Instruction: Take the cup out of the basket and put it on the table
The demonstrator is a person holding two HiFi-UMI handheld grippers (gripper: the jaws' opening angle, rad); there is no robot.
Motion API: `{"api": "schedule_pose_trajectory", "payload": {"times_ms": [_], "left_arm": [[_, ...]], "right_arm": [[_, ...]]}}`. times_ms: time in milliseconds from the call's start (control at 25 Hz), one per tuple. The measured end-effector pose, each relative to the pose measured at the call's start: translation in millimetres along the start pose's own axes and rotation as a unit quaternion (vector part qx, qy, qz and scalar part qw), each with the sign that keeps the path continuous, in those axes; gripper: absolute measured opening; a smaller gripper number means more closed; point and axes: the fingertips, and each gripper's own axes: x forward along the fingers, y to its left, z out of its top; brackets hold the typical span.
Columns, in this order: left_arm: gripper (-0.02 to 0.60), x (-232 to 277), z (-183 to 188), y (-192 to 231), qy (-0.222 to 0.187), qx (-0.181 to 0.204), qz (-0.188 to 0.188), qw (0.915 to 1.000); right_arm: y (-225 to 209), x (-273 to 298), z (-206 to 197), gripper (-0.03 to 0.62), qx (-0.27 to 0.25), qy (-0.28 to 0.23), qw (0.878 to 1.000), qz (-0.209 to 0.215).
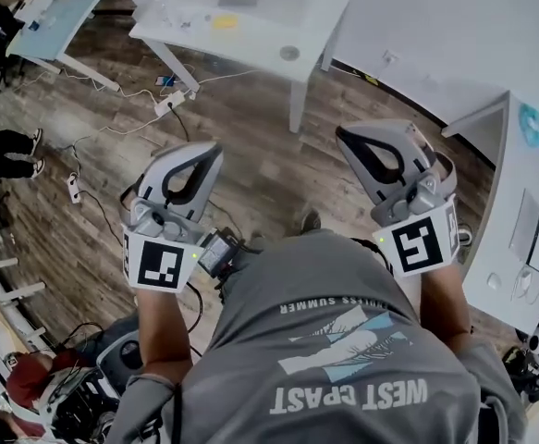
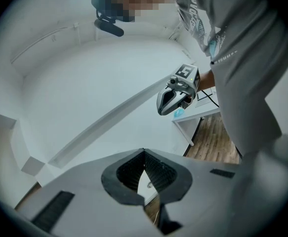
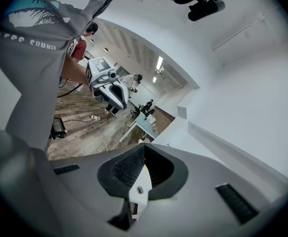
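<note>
No cup and no basket shows in any view. In the head view both grippers are held up in front of the person's chest, over the wooden floor. My left gripper [image 1: 212, 150] has its jaws closed tip to tip with nothing between them. My right gripper [image 1: 342, 134] is shut and empty too. The left gripper view looks past its own closed tips [image 2: 144, 152] at a white wall, with the right gripper [image 2: 176, 95] to its right. The right gripper view shows its closed tips [image 3: 144, 146] and the left gripper [image 3: 109, 88] further off.
A white table [image 1: 299, 18] stands ahead on the wood floor. A second table [image 1: 58, 24] is at the far left and a white desk [image 1: 514, 218] at the right. Cables and a power strip [image 1: 167, 104] lie on the floor. People sit at the left edge.
</note>
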Motion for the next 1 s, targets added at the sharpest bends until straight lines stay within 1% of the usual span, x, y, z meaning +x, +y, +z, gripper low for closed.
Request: {"api": "schedule_pose_trajectory", "payload": {"times_ms": [200,400,600,680,800,1000], "left_arm": [[0.009,16.2,2.7,2.5,0.024,-0.005,0.006,0.9997],[0.009,25.9,-12.3,17.4,0.027,-0.015,0.008,0.9995],[0.009,37.1,-30.7,40.8,-0.002,-0.017,0.003,0.9998],[0.009,38.8,-38.7,55.5,-0.006,-0.013,-0.001,0.9999],[0.009,39.3,-50.9,80.8,-0.028,-0.019,0.006,0.9994],[0.009,44.0,-78.3,104.0,-0.043,-0.016,-0.011,0.9989]], "right_arm": [[-15.5,4.3,-15.0,0.011,0.008,-0.016,1.0,0.011],[-24.1,27.7,-23.7,0.011,0.014,-0.015,1.0,0.023],[-32.7,54.7,-17.0,0.011,0.014,-0.004,1.0,0.018],[-38.0,64.3,-15.0,0.011,0.015,0.005,1.0,0.013],[-47.9,84.5,-12.8,0.011,0.013,0.021,1.0,0.005],[-60.3,117.2,-5.7,0.011,0.014,0.036,0.999,-0.013]]}}
